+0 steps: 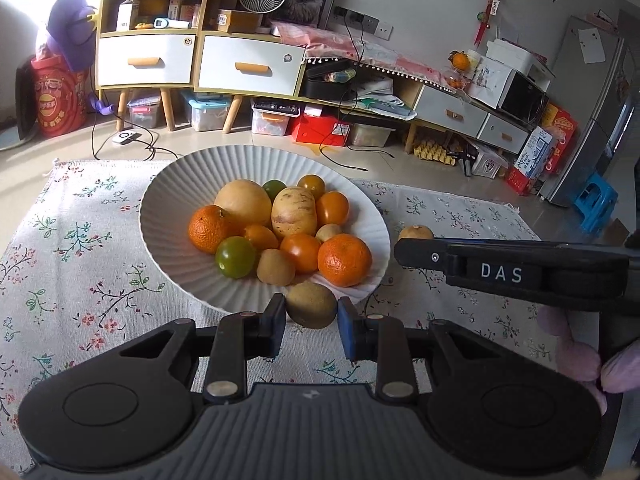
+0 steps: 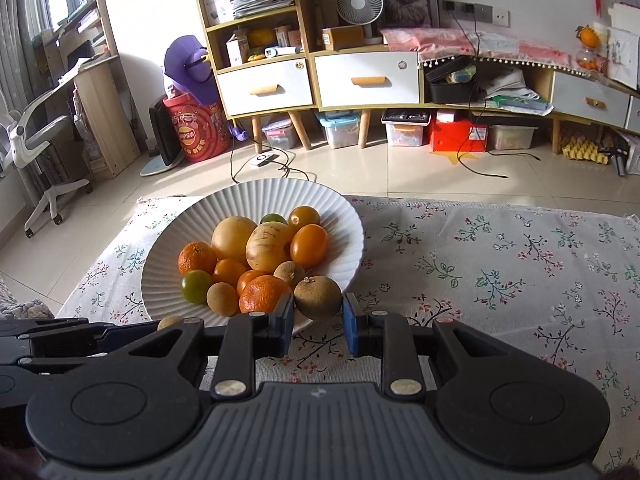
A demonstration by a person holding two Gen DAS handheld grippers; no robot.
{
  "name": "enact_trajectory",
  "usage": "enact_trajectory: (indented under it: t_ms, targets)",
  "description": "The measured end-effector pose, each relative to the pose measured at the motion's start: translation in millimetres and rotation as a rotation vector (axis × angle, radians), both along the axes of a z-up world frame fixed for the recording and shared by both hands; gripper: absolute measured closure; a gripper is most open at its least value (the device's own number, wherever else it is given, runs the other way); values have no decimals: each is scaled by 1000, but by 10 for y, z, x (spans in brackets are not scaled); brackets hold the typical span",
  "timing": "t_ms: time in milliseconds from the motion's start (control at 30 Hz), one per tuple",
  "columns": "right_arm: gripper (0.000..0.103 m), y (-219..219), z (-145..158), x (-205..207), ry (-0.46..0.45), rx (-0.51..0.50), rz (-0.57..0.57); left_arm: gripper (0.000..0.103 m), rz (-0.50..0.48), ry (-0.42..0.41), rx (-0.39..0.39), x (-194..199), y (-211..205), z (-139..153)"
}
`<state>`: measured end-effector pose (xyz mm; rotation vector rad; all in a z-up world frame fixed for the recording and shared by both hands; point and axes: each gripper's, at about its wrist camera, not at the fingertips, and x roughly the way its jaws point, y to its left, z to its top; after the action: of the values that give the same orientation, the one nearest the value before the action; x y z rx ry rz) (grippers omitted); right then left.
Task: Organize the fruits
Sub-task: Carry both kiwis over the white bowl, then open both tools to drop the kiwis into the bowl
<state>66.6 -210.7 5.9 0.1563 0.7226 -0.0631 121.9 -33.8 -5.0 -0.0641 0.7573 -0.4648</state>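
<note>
Both grippers carried a brown fruit toward the fruit bowl.

Left gripper (image 1: pixel 312 316), lower centre of its view, was clamped on a brown kiwi-like fruit (image 1: pixel 311 305) at the near rim of the white ribbed bowl (image 1: pixel 168 200). Right gripper (image 2: pixel 319 312) pinched a second brown fruit (image 2: pixel 318 298) at the bowl's (image 2: pixel 344 208) right rim. Judged: each held over the rim for release onto the pile of oranges and tomatoes mid-frame. Floral cloth (image 2: pixel 500 272) looked bare.
</note>
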Motion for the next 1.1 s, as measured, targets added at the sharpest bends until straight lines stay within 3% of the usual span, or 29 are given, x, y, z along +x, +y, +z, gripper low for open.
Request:
enact_trajectory:
  t_ms: [1100]
  targets:
    - [78,-170,-137,376,-14,106,21,87,-6,-27,-8,183,-173,-91]
